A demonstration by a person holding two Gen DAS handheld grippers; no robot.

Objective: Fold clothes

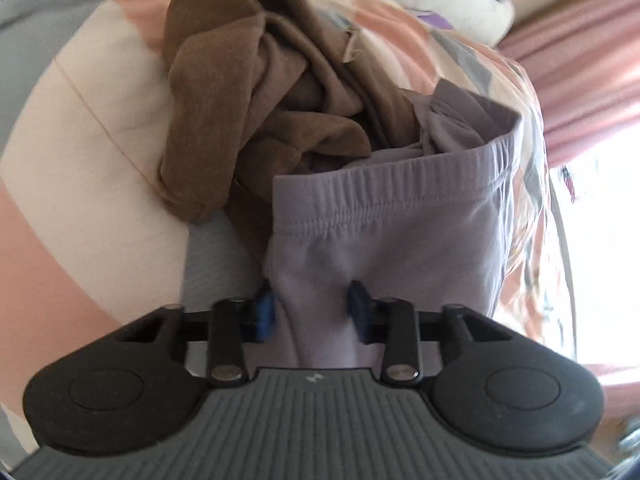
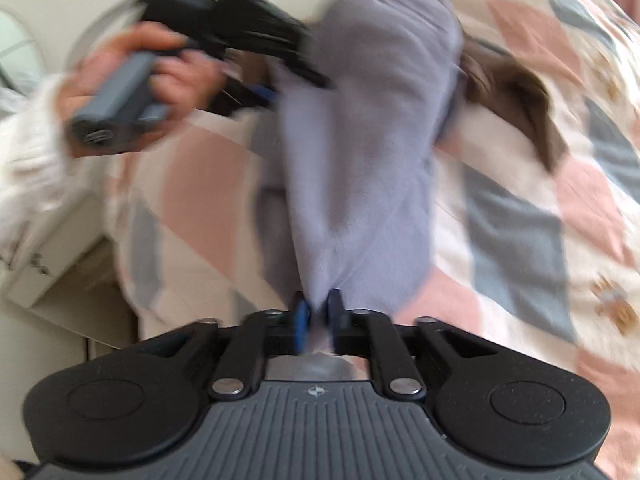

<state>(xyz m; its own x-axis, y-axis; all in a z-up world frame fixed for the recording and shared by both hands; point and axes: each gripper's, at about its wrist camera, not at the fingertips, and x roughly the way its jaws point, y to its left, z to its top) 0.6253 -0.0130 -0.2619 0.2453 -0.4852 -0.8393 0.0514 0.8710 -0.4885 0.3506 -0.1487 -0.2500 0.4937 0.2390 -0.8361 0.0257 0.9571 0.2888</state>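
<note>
A lavender garment point(image 1: 392, 216) with an elastic waistband is stretched between both grippers above the bed. My left gripper point(image 1: 314, 308) is shut on a bunched fold of it below the waistband. In the right wrist view the same lavender garment point(image 2: 360, 152) hangs blurred, and my right gripper point(image 2: 319, 310) is shut on its lower end. The left gripper point(image 2: 296, 76), held by a hand point(image 2: 160, 72), grips the cloth at the upper left. A crumpled brown garment point(image 1: 248, 112) lies on the bed behind the lavender one, and shows as the brown garment point(image 2: 516, 100) in the right wrist view.
A patchwork quilt point(image 2: 520, 220) in pink, grey and cream covers the bed. Pink curtains point(image 1: 576, 80) hang by a bright window at the right. A white pillow point(image 1: 452, 0) lies at the bed's far end. A white cabinet point(image 2: 52, 264) stands beside the bed at the lower left.
</note>
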